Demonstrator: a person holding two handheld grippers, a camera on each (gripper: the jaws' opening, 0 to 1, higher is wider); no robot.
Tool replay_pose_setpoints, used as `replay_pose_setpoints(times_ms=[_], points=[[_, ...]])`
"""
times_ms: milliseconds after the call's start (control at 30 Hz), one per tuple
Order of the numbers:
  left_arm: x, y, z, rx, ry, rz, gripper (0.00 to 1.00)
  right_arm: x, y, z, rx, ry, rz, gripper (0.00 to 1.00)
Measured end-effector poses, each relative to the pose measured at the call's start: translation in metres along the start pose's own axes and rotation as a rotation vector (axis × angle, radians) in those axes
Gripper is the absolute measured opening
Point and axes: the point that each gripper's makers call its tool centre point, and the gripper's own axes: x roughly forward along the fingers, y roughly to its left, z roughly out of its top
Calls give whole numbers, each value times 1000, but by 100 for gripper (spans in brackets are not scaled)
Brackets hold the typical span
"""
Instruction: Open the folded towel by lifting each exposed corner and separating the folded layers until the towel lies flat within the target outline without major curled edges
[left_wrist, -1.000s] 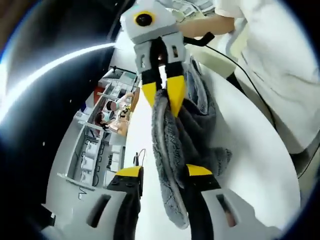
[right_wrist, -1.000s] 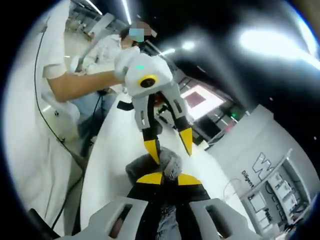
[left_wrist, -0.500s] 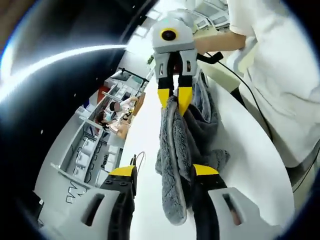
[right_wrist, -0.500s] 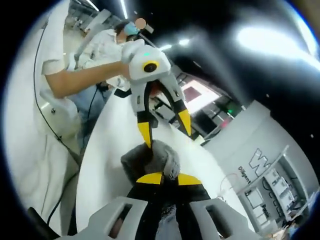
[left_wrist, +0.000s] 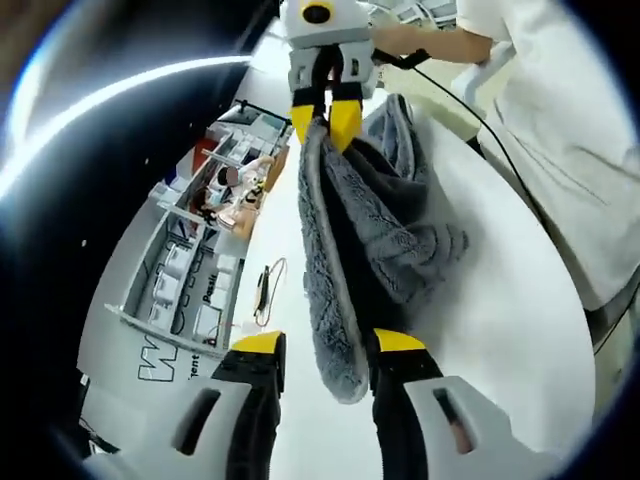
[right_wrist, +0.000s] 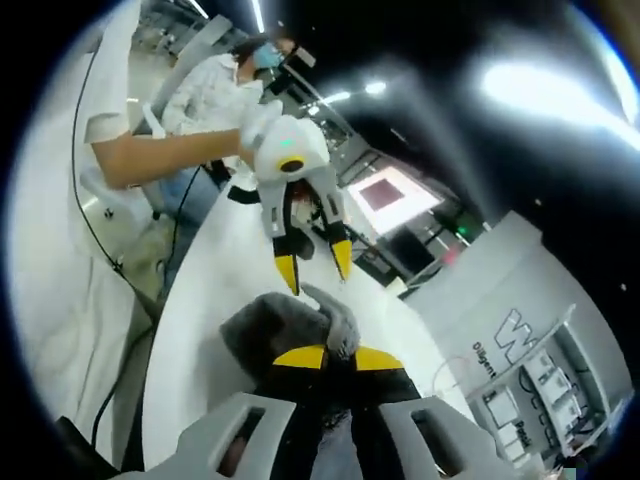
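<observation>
The grey towel (left_wrist: 385, 220) hangs bunched above the white table (left_wrist: 500, 320). My right gripper (left_wrist: 325, 118) is shut on its top edge at the upper middle of the left gripper view. My left gripper (left_wrist: 328, 342) is open, jaws wide apart, and the towel's lower fold dangles in the gap between them. In the right gripper view, the right gripper (right_wrist: 338, 357) pinches the towel (right_wrist: 275, 330) at the bottom. The left gripper (right_wrist: 314, 266) hovers open just beyond the towel, apart from it.
A person in white clothes (left_wrist: 560, 130) stands at the table's right side. Shelving with small items (left_wrist: 200, 260) lies off the table's left edge, and a thin cable (left_wrist: 265, 290) rests near it. Another person (right_wrist: 225, 80) stands in the background.
The two grippers have drawn further apart. The left gripper's tip, which touched the towel a second ago, is now clear of it. The right gripper keeps its hold and more towel hangs stretched.
</observation>
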Motion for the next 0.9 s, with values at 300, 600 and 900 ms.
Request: replay_pose_setpoints(times_ms=[300, 600, 900], points=[[-9, -5, -18, 24, 74, -19, 2, 5, 10, 10, 73, -73, 107, 1], [-42, 1, -19, 11, 79, 37, 2, 9, 14, 17, 96, -108, 167, 2], [-63, -25, -12, -25, 49, -35, 2, 18, 36, 18, 145, -97, 312, 11]])
